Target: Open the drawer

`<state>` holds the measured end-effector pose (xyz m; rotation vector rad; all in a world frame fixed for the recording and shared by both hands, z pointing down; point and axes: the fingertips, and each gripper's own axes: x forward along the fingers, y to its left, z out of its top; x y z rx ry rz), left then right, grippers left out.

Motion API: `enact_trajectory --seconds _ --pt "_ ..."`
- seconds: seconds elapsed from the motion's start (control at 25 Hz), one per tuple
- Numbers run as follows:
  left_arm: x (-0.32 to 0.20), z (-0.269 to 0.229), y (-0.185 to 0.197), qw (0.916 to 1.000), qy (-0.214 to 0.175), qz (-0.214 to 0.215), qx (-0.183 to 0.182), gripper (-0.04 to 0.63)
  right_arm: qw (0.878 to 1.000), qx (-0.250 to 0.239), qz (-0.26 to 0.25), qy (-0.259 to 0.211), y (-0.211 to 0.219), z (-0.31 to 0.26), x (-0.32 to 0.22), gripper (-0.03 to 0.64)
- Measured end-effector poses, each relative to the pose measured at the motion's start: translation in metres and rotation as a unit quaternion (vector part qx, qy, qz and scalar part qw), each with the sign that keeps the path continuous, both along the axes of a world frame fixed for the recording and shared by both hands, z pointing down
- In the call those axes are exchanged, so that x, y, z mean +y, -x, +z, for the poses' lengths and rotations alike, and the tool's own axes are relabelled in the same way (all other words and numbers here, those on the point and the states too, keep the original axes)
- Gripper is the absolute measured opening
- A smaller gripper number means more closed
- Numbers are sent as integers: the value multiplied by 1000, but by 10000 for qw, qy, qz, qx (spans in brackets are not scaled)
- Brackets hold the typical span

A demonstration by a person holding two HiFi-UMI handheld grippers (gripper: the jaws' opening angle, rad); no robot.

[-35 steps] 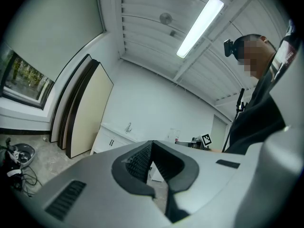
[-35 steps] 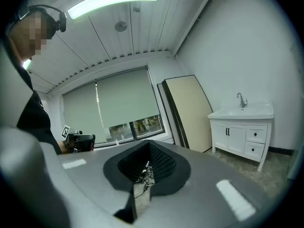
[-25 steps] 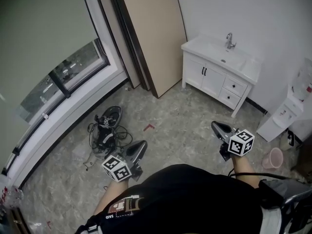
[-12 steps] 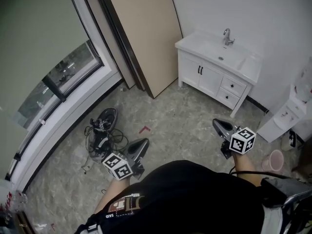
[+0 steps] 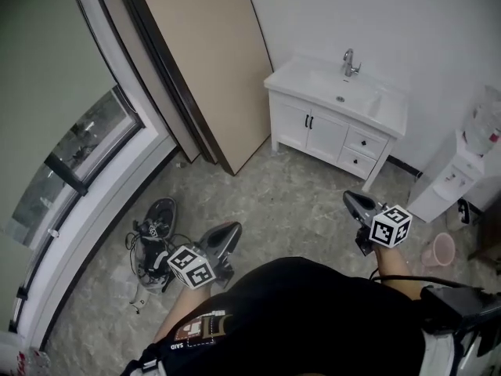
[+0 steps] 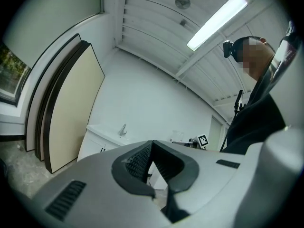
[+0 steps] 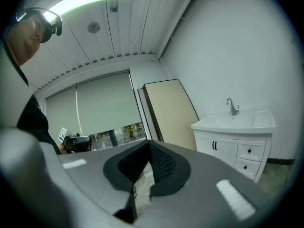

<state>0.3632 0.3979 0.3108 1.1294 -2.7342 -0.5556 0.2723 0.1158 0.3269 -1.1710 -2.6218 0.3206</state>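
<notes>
Facing the person [image 5: 297, 319], 2 vanity drawers [image 5: 366, 142] stand closed.

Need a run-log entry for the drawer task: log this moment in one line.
stage: before contact | left gripper: shut, empty | right gripper: shut, empty | vanity drawers: both closed, untouched

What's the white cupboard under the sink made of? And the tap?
The cupboard looks like painted or laminated wood board: flat, smooth white panels with small dark handles. The tap looks like polished metal: silvery and shiny. Neither is certain from this far away.
</notes>
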Motion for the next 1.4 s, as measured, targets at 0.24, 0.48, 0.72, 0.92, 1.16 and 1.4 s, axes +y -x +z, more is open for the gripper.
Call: enact_trajectory --seconds 0.24,0.48,0.72,0.92,1.16,1.4 --pt "80 -16 58 9998 -39 137 -169 0 9998 -84 173 -71 49 -16 70 -2" --pt "147 -6 97 9999 -39 115 -75 0 9998 -92 75 -167 88 -17 139 -2" --pt "174 -1 136 9999 -84 35 -58 0 9997 15 41 -242 126 -7 164 -2" --pt "162 11 177 9999 -39 -65 88 0 9999 124 5 -99 179 4 150 -2" --pt "115 0 251 9997 31 -238 8 0 9996 81 -265 1 262 2 115 -2" --pt "41 -9 323 9996 96 -251 -16 0 9995 50 -287 75 333 0 44 -2"
